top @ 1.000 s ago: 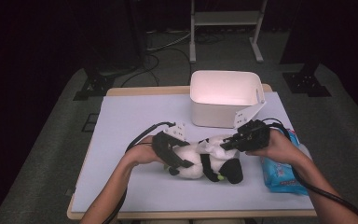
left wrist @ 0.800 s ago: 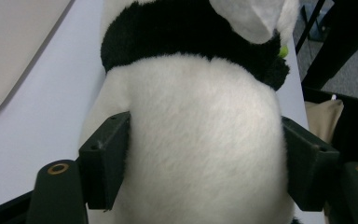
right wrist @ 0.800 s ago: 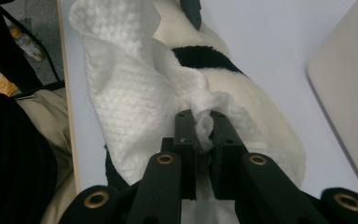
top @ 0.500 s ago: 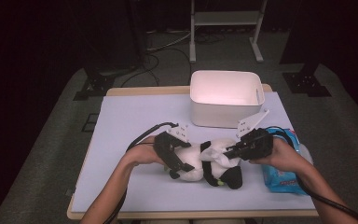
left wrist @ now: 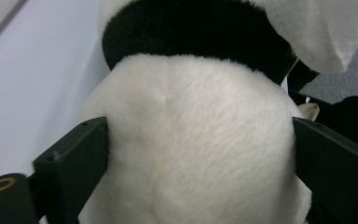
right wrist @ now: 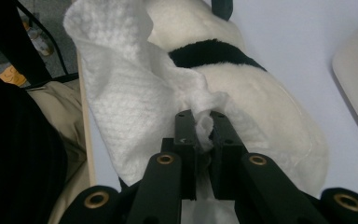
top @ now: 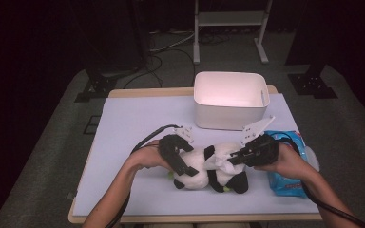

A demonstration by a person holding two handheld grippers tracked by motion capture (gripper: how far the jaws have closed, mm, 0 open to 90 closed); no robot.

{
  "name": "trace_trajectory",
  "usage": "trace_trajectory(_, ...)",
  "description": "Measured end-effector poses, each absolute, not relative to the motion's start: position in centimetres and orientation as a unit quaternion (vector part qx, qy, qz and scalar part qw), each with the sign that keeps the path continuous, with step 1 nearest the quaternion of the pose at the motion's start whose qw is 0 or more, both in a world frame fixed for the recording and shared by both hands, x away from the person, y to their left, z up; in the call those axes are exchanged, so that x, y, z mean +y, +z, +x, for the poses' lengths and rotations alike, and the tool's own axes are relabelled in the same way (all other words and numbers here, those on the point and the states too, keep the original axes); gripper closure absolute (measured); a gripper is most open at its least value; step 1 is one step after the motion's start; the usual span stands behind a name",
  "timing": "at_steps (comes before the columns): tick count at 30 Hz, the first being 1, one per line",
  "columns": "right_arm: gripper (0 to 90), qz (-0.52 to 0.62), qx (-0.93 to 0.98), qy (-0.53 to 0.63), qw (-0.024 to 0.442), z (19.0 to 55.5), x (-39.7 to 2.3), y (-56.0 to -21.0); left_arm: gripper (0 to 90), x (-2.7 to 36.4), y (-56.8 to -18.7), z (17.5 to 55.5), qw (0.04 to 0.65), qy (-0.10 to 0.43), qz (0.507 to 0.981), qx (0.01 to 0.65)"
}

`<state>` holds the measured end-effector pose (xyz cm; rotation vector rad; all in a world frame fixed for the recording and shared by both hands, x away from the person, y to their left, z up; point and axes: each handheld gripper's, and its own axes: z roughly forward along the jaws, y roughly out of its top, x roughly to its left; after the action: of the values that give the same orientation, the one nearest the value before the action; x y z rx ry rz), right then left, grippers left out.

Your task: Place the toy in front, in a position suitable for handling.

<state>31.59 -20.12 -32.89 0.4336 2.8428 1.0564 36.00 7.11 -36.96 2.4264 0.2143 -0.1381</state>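
Nearest you, low in the middle of the high view, the panda (top: 209, 172) lies on its side on the mat (top: 133, 128), and both your tongs are on it. Your left gripper (top: 178, 159) has just been opening: its jaws now stand wide on either side of the panda's white body (left wrist: 191, 149), with the plush bulging between them in the left gripper view. The pads sit at the fur's edge, and you look to be bracing the toy rather than squeezing it (a clamp would dent that soft pile more).

Your right gripper (top: 240, 156) is clamped tight on a white wipe (right wrist: 135, 102), a pinch of it bunched between the jaws at the centre of the right gripper view, the rest draped over the panda's back. Compared with a second ago, this hand has come down from the upper right onto the toy, so the wipe now rests on the fur. That puts you at the start of the wiping itself: one hand steadies, the other rubs.

Just right of the panda, under your right wrist, lies the blue wipes pack (top: 285, 178). Farther up, at the centre top of the mat, stands the white bin (top: 230, 99).
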Motion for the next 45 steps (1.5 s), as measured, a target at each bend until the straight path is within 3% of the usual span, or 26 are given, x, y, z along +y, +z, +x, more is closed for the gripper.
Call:
trace_trajectory(4, 82.4, 0.140, 0.926, 0.349, 0.047, 31.6, -19.9, -32.6, 16.5, 7.3, -37.0, 35.9, 0.347, -0.051, 0.933, 0.079)
trace_trajectory(8, 82.3, 0.134, 0.925, 0.353, 0.049, 31.6, -19.4, -32.4, 29.2, 7.5, -36.8, 35.6, 0.351, -0.036, 0.933, 0.067)
trace_trajectory(12, 82.3, 0.126, 0.926, 0.352, 0.055, 31.8, -18.5, -32.2, 33.2, 7.5, -36.6, 35.4, 0.353, -0.027, 0.933, 0.062)
trace_trajectory(26, 82.1, 0.119, 0.928, 0.347, 0.057, 32.7, -16.2, -32.4, 34.8, 7.3, -35.6, 35.1, 0.347, -0.003, 0.937, 0.045)
trace_trajectory(45, 81.9, 0.157, 0.919, 0.356, 0.059, 31.0, -21.2, -32.6, 25.9, 7.5, -35.8, 33.9, 0.367, -0.018, 0.929, 0.054)
